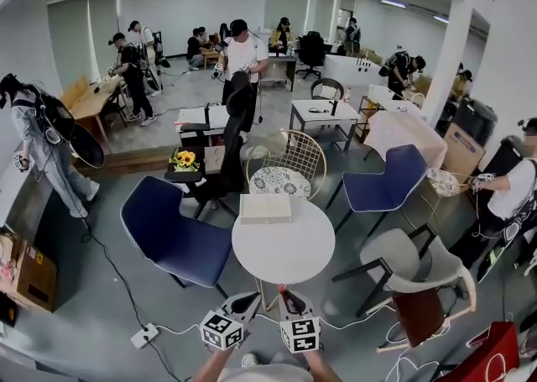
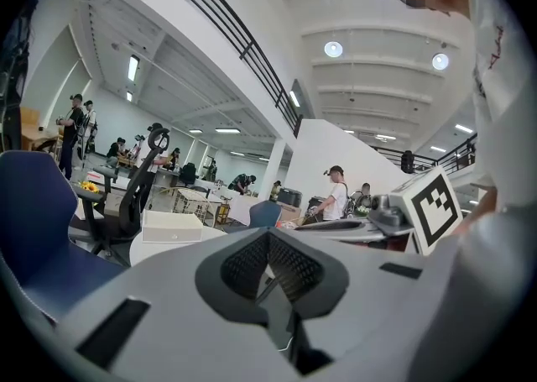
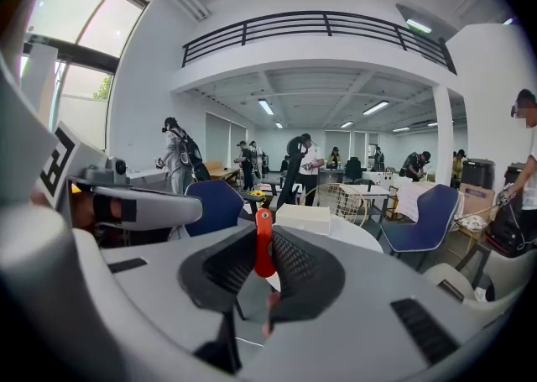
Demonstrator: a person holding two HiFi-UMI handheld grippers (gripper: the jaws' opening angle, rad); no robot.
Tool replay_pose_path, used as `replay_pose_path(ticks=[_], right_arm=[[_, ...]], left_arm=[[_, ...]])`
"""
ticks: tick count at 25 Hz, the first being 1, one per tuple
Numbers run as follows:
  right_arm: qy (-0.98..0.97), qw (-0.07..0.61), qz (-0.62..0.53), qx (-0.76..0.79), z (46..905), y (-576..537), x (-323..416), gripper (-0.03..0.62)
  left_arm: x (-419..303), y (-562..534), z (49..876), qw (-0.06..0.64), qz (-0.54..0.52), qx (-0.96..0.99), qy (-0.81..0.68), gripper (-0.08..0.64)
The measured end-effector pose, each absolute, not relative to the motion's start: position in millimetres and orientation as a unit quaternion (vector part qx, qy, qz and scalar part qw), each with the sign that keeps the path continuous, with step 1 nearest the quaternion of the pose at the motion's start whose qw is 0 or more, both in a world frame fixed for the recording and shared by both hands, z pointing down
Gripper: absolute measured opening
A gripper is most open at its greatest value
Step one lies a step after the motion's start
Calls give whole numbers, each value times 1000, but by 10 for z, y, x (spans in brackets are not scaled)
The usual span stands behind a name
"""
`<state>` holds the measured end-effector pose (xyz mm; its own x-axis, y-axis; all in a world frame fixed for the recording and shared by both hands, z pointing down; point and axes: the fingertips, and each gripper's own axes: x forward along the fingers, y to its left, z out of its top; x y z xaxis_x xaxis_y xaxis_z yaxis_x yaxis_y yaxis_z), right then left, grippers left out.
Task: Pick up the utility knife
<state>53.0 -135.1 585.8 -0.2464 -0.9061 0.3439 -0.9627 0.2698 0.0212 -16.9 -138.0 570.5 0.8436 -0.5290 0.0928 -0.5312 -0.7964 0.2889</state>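
Pinched between the right gripper's [image 3: 265, 264] pads, the red utility knife [image 3: 263, 242] stands upright, gripped low so it rides clear of the round white table [image 1: 285, 259] ahead; the left gripper [image 2: 270, 264] is closed on nothing, apparently spare

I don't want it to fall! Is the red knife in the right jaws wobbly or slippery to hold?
Probably stiff: the utility knife stands straight up between the right gripper's jaws without bending. It looks slim, so it is likely light. Its smooth red handle could slip, though the ribbed pads seem to pinch it firmly.
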Motion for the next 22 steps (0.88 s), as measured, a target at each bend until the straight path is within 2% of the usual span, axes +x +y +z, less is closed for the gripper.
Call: replay_pose_path(ticks=[22], right_arm=[[-807,130,99,568,5831,141,763,66]], left_arm=[[181,105,5772,161,7,936,-314,12]])
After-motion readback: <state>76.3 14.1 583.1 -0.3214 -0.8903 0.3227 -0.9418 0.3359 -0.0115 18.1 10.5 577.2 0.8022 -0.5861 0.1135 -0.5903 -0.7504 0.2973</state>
